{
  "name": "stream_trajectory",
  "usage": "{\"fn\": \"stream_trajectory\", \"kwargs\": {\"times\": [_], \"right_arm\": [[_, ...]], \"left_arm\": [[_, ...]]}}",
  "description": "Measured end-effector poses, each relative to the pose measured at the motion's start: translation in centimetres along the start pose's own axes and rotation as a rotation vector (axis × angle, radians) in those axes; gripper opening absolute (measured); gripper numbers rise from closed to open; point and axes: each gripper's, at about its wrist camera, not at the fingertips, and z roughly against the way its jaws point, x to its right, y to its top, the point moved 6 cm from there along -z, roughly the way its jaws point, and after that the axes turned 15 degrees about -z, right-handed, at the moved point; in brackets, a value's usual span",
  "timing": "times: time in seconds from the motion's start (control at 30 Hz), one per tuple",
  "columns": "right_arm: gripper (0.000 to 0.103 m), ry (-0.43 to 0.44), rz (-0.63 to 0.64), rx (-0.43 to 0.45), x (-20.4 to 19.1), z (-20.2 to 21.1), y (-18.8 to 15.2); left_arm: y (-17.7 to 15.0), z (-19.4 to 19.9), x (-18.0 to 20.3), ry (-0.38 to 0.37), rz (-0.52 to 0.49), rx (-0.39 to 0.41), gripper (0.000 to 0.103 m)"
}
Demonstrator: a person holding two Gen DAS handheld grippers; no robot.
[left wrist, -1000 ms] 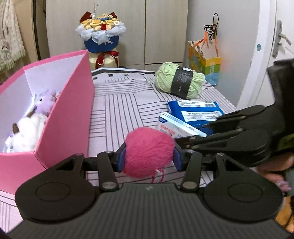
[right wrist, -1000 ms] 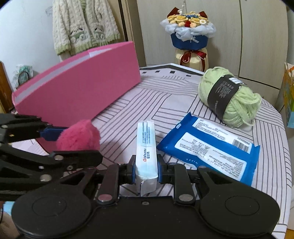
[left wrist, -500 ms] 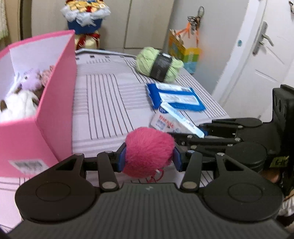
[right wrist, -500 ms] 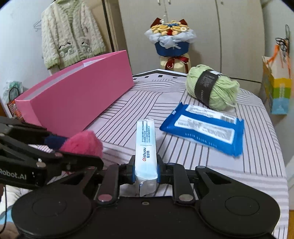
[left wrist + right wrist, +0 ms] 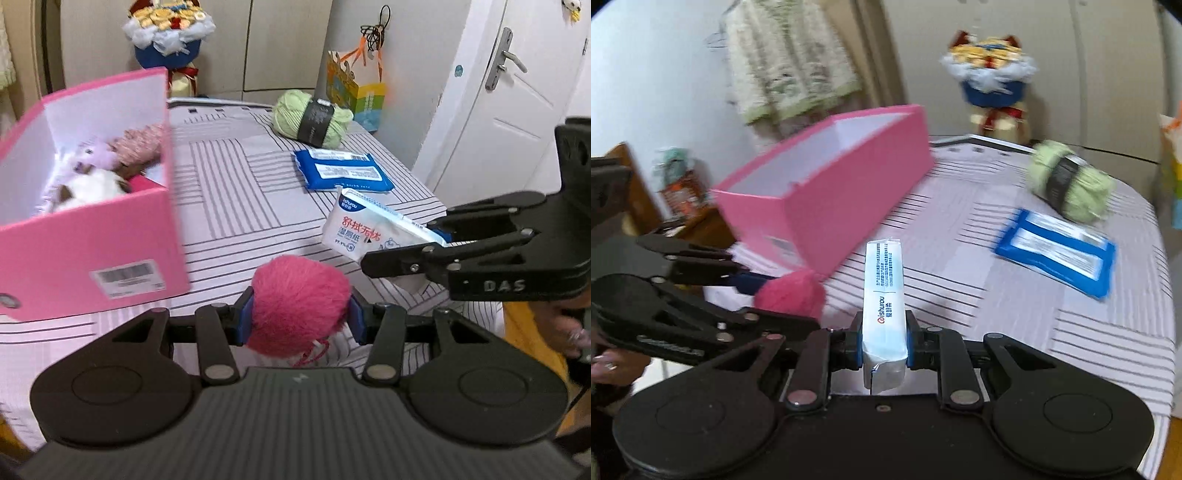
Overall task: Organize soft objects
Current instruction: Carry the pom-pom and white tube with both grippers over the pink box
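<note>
Both loads have lifted off the table since a second ago; left gripper clamps the pompom, right gripper the tissue pack; box drop looks next.

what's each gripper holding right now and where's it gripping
The left gripper squeezes the pink pompom across its middle; the right gripper pinches the tissue pack near its lower end.

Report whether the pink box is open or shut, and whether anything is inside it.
Open and partly filled. The pink box has no lid on it, and in the left wrist view plush toys lie against its white inner wall.
</note>
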Motion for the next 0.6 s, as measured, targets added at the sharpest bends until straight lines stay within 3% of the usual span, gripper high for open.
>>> {"fn": "stream_trajectory", "kwargs": {"times": [0.1,0.23,0.6], "right_arm": [[0.023,0.107,0.004,-0.031,-1.9,0.3,0.5],[0.023,0.186,-0.01,-0.043,-3.8,-0.2,1.1],[0.023,0.237,0.046,0.016,-8.9,0.1,5.5]], "left_arm": [[-0.4,1.9,-0.5,0.041,-0.026,0.014,0.048],[-0.9,3.5,-1.7,0.057,0.001,0.018,0.048],[0.1,8.9,-6.5,0.102,0.05,0.096,0.048]]}}
